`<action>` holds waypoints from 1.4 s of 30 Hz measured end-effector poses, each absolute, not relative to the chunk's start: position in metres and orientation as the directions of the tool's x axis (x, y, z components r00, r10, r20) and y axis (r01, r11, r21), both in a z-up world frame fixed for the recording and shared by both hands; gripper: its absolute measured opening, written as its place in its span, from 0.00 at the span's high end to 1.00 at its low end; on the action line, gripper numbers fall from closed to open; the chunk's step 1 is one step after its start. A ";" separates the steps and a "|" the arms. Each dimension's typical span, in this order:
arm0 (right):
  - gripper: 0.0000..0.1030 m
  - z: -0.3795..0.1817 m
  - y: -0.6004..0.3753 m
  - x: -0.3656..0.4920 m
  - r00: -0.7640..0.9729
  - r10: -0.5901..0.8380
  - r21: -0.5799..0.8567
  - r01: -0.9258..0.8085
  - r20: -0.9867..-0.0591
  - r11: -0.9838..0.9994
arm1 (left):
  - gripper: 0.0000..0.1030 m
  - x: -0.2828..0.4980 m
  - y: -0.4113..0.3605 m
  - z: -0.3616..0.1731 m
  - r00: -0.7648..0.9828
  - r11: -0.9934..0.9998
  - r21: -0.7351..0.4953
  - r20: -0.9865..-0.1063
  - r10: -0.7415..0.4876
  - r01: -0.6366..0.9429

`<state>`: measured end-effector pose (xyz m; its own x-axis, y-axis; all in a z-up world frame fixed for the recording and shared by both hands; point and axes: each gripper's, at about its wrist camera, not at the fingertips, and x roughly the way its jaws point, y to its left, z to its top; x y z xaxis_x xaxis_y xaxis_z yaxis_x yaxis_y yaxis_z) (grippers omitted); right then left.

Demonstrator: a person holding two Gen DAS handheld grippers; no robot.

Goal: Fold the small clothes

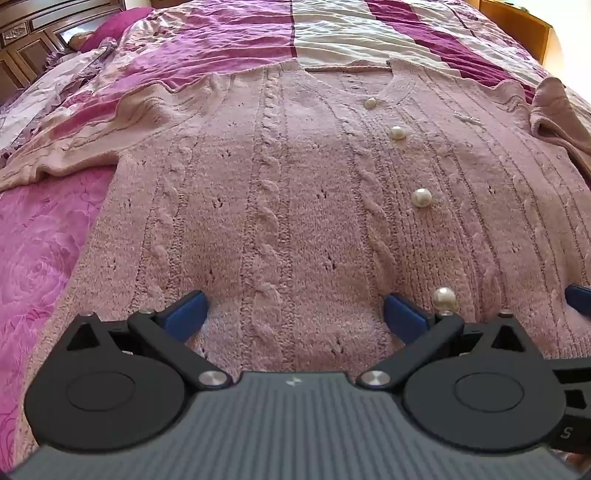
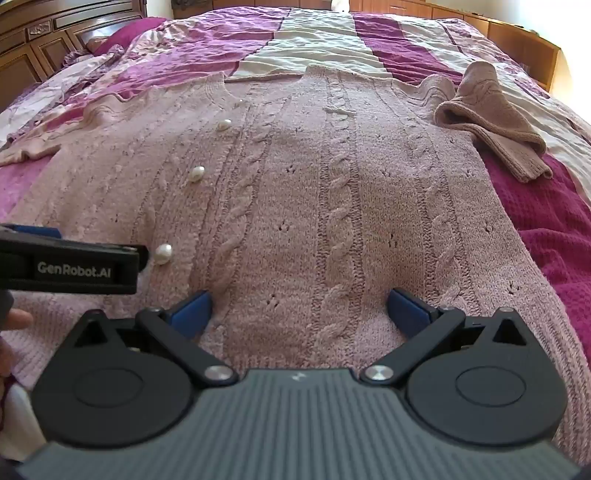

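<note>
A pink cable-knit cardigan [image 1: 295, 206] [image 2: 332, 206] with a row of pearl buttons [image 1: 422, 197] [image 2: 197, 173] lies flat and face up on the bed. Its left sleeve [image 1: 85, 129] spreads out to the left. The right sleeve [image 2: 491, 122] is crumpled at the right shoulder. My left gripper [image 1: 295, 317] is open, its blue pads [image 1: 186, 317] resting on the knit near the hem, left of the buttons. My right gripper [image 2: 299, 314] is open too, low over the hem on the right half. The left gripper's body [image 2: 74, 267] shows at the right wrist view's left edge.
The cardigan rests on a pink, magenta and cream striped bedspread [image 1: 229, 40] [image 2: 546, 206]. A carved wooden headboard [image 1: 26, 40] [image 2: 37, 40] stands at the far left, with a magenta pillow [image 1: 118, 26] in front of it. Wooden furniture [image 2: 524, 48] runs along the far right.
</note>
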<state>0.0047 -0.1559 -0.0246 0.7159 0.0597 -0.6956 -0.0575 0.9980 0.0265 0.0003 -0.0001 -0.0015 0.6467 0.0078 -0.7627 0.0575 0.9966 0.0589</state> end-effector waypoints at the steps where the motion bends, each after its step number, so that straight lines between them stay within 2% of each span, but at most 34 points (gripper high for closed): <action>1: 0.00 -0.024 -0.157 0.004 0.716 0.060 0.027 -0.058 -0.695 0.998 | 0.00 0.000 0.000 -0.002 0.648 0.997 0.059 -0.762 0.008 0.057; 42: 0.00 -0.025 -0.162 -0.001 0.719 0.056 0.021 -0.057 -0.693 0.998 | 0.00 -0.001 -0.001 0.000 0.649 0.997 0.060 -0.760 0.009 0.056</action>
<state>-0.0014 -0.1625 -0.0245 0.7191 0.0562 -0.6926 -0.0574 0.9981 0.0213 -0.0014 -0.0009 -0.0003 0.6493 0.0094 -0.7605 0.0562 0.9966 0.0603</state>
